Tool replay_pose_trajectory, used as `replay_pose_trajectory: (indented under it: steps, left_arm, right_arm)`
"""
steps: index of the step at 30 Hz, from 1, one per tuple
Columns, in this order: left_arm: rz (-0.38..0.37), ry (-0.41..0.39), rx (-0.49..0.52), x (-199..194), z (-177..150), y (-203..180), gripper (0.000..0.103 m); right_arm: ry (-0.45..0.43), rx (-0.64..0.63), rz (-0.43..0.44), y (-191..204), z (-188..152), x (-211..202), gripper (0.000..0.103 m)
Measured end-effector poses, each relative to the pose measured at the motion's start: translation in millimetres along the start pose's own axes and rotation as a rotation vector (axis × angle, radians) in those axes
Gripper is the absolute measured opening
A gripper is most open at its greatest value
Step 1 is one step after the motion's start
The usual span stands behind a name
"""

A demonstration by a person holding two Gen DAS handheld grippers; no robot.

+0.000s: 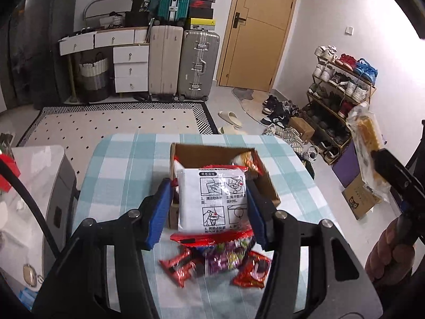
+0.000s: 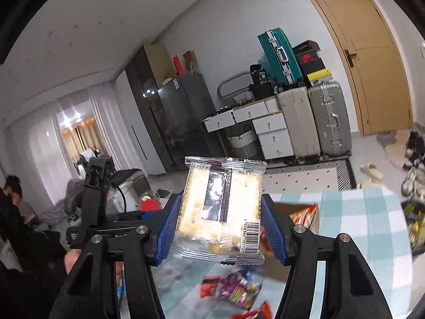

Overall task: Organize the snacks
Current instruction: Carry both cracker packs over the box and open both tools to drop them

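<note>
While both grippers hang above a checked-cloth table [image 1: 117, 159], each carries a packet. Left gripper [image 1: 209, 207] has its blue pads clamped on the sides of a white packet [image 1: 212, 199] w/ line-drawn instructions, held just in front of & slightly above an open cardboard box [image 1: 261, 183]. Right gripper [image 2: 220, 226] is closed on a clear-wrapped pale cake bar [image 2: 220, 207] w/ a barcode sticker, raised well to the right of the box and higher than its rim. Box already holds several red & orange snack packs. Loose snacks [image 1: 225, 260], red & purple wrappers, lie on the cloth just in front of the box, nearer the cameras.

Judgement: step in hand looks like carrying both packets to the box. To do it well, bring each one over the box opening, not the rim, lower till it's inside the walls, then let go. One at a time avoids the grippers clashing. Crinkly wrappers may slip, so keep them level.
</note>
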State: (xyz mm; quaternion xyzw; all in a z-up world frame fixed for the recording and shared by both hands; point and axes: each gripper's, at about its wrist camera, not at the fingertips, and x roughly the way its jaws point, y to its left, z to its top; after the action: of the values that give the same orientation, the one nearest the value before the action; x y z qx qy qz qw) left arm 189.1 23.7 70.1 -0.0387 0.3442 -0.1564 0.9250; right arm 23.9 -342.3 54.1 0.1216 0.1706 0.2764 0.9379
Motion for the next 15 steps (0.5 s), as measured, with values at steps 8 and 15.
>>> replay_pose_trajectory:
  steps: [8, 15]
  left_arm:
    - [-0.014, 0.028, -0.002, 43, 48, -5, 0.051]
    - [0.038, 0.077, 0.017, 106, 67, -12, 0.051]
  right_arm:
    - [0.047, -0.081, -0.079, -6, 29, 56, 0.060]
    - [0.109, -0.074, -0.129, -37, 50, 116, 0.060]
